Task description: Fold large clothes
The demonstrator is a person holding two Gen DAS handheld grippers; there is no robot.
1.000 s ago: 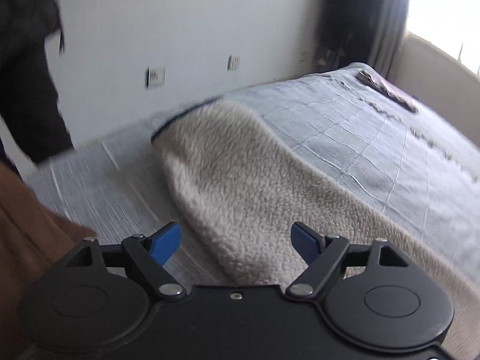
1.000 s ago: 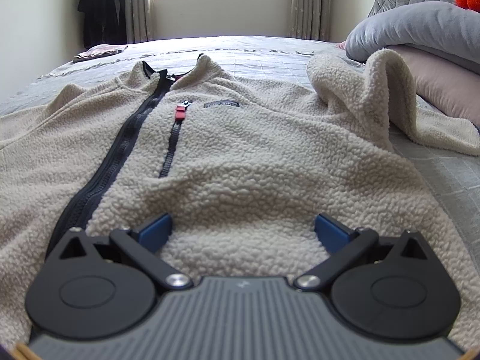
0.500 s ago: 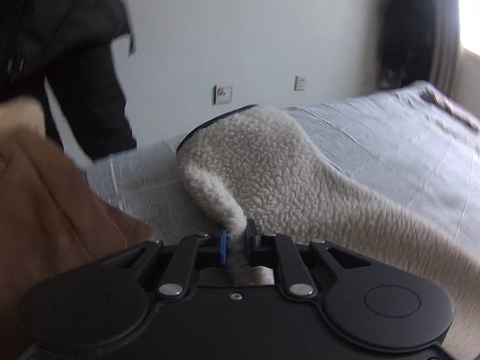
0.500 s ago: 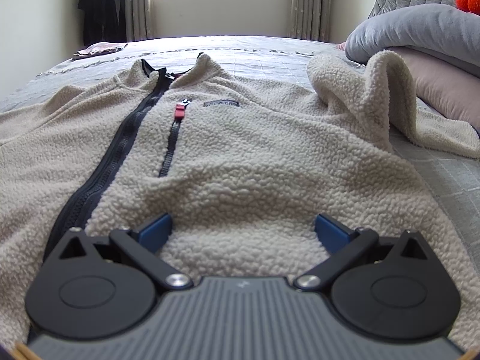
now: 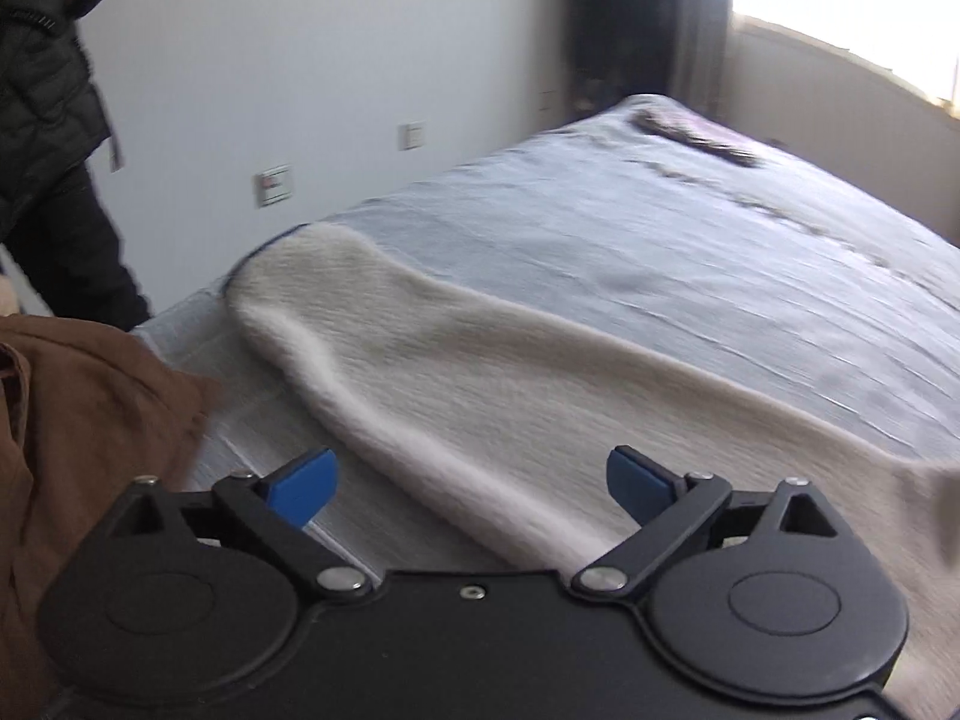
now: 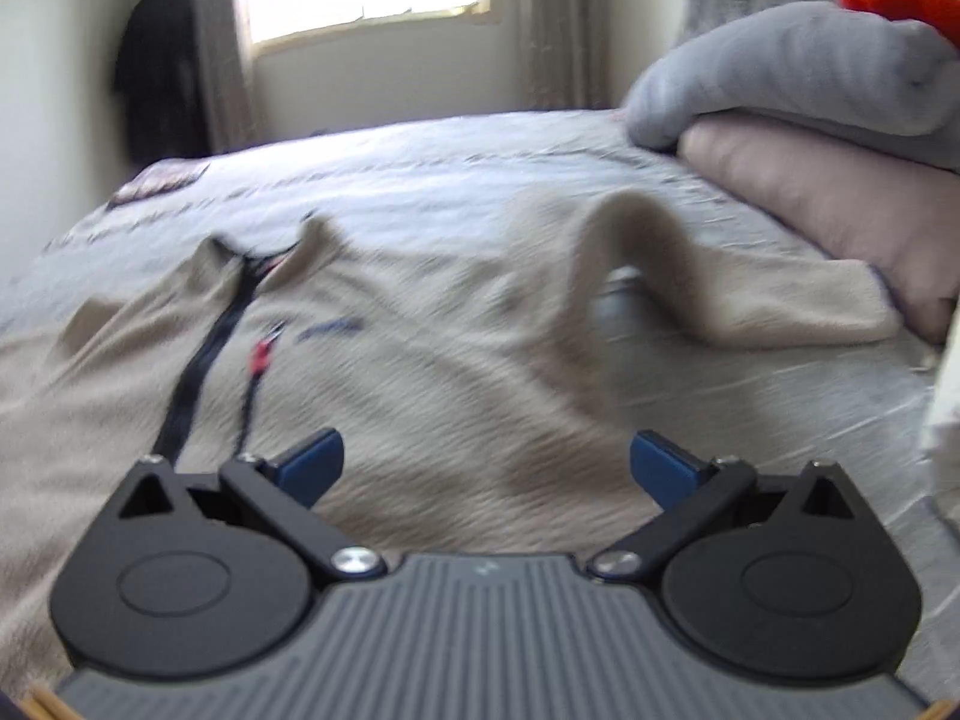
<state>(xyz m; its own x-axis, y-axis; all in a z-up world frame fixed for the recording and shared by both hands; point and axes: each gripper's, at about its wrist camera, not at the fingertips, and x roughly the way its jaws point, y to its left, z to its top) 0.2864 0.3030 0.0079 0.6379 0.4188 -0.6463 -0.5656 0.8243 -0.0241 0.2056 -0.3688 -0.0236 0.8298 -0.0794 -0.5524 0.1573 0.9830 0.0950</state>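
A cream fleece jacket (image 6: 420, 360) with a dark front zipper (image 6: 198, 360) lies face up on the grey bed (image 6: 420, 162). Its right sleeve (image 6: 648, 264) is humped up and trails toward the pillows. In the left wrist view the other sleeve (image 5: 480, 384) lies flat, its dark-edged cuff near the bed's edge. My left gripper (image 5: 474, 483) is open and empty just above that sleeve. My right gripper (image 6: 489, 462) is open and empty above the jacket's lower body. Both views are motion-blurred.
A brown garment (image 5: 90, 420) lies at the left by the bed's edge. A person in dark clothes (image 5: 48, 120) stands by the wall. Grey and pink pillows (image 6: 810, 138) are stacked at the right. A small dark cloth (image 6: 159, 183) lies at the far corner.
The left gripper, shut on the sleeve half a second ago, has opened and let it drop flat. The right gripper has risen and pulled back, staying open.
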